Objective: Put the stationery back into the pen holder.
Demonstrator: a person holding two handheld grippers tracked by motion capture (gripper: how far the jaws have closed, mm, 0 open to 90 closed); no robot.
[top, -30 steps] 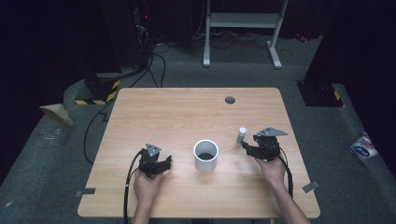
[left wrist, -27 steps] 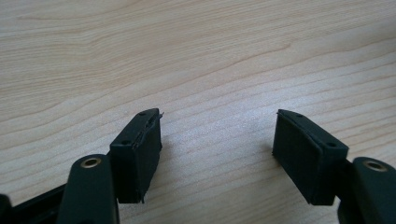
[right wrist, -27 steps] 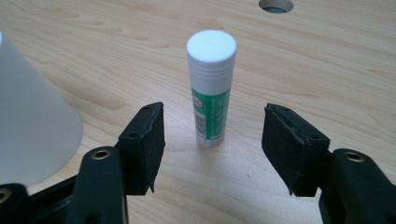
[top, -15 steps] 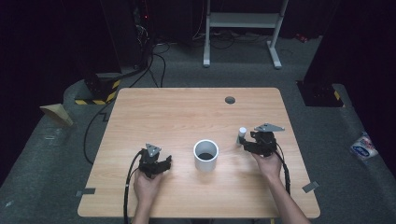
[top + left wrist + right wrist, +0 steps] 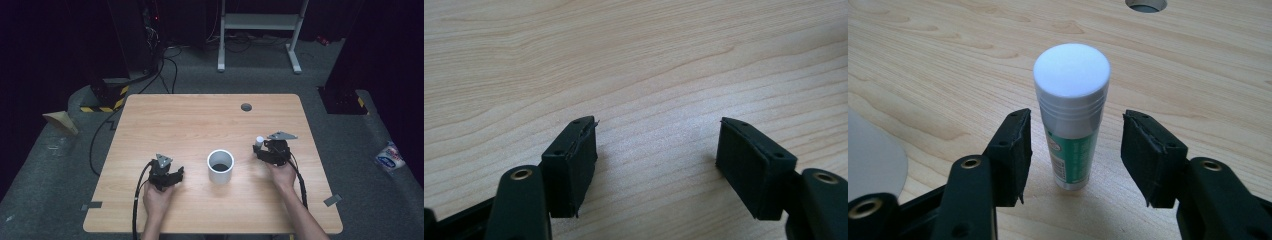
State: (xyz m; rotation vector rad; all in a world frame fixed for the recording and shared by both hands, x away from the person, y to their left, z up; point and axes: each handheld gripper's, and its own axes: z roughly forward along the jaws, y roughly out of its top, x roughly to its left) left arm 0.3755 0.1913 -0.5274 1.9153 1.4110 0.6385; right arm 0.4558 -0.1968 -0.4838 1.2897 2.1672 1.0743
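From the high view, the right hand-held gripper [image 5: 261,148] is held low beside the white cup [image 5: 220,166], well inside the table [image 5: 200,115] edge. In the left gripper view, the left hand-held gripper [image 5: 656,150] is seen spread over bare wood. In the right gripper view, the upright glue stick [image 5: 1071,115] is flanked by jaws just closing, pads not yet touching.

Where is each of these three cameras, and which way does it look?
High view: above the table's near side, looking forward and down; both forearms and grippers enter from below.
Left gripper view: on the left gripper, looking along its open jaws at bare wood.
Right gripper view: on the right gripper, facing the upright tube between its jaws.
Shared: high and right gripper views both show the tube.
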